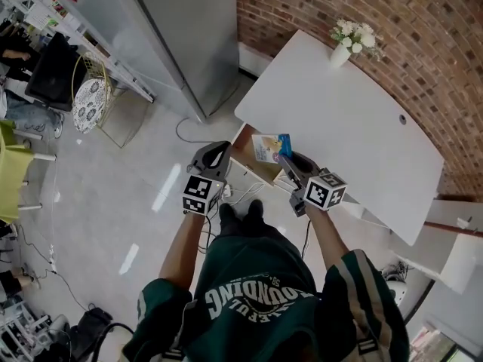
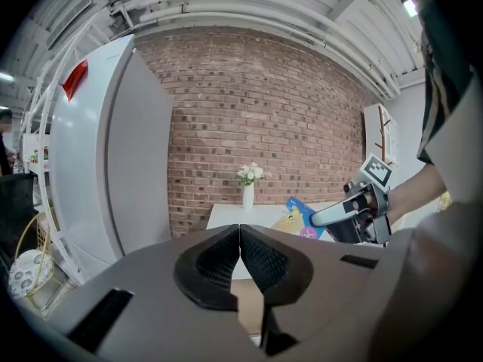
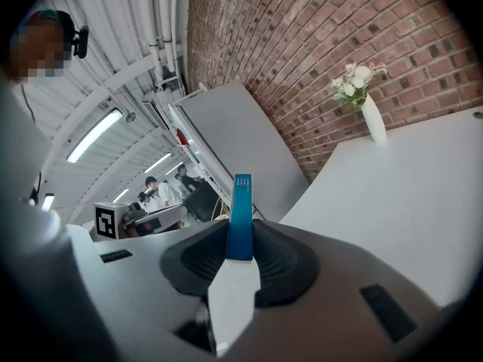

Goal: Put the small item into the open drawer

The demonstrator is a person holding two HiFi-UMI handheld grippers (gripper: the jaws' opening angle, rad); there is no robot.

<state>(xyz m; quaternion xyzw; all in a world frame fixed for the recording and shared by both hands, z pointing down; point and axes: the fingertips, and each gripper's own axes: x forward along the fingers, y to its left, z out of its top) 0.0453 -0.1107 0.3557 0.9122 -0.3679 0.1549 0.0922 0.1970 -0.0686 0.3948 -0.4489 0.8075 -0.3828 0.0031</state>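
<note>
The small item is a thin blue box with a colourful face (image 1: 272, 148). My right gripper (image 1: 291, 161) is shut on it and holds it over the near edge of the white table (image 1: 355, 134). In the right gripper view the box (image 3: 241, 216) stands edge-on between the pads of that gripper (image 3: 241, 241). The open drawer (image 1: 244, 148) shows its brown inside just under the table's edge, left of the box. My left gripper (image 1: 212, 155) hangs beside the drawer, shut with nothing in it (image 2: 239, 232). The left gripper view also shows the box (image 2: 299, 219).
A white vase with flowers (image 1: 343, 47) stands at the table's far corner by the brick wall. A tall grey cabinet (image 1: 173, 29) is to the left. Cables (image 1: 240, 194) lie on the floor near the person's feet. People (image 3: 162, 191) stand in the background.
</note>
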